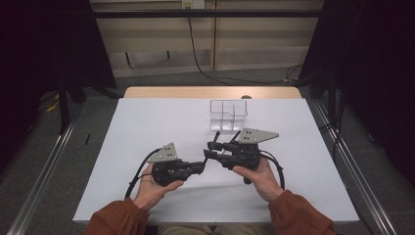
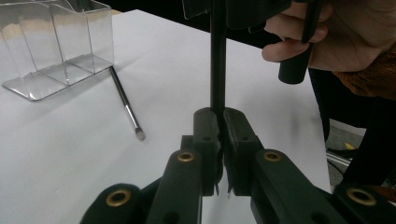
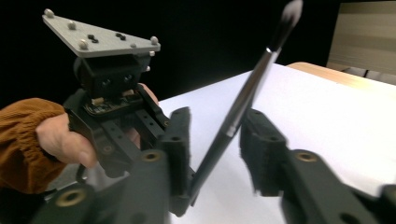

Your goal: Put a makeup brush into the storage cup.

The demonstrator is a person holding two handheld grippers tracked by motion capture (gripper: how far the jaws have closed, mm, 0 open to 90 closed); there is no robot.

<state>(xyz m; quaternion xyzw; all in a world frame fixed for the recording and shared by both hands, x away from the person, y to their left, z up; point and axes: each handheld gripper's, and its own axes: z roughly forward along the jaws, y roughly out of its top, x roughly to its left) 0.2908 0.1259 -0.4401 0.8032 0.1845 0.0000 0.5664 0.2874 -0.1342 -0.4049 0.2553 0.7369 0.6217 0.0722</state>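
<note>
Clear acrylic divided organizer (image 1: pixel 228 115) standing at the far centre of the white table (image 1: pixel 147 127), thin brush (image 2: pixel 127 106) lying just beside its wall, wide bare table surface to the left and right, both grippers close together at the near centre.

A black-handled brush (image 3: pixel 243 105) is seen between black jaws, beside a clear organiser (image 1: pixel 228 115) on a white table (image 1: pixel 147 127).
</note>
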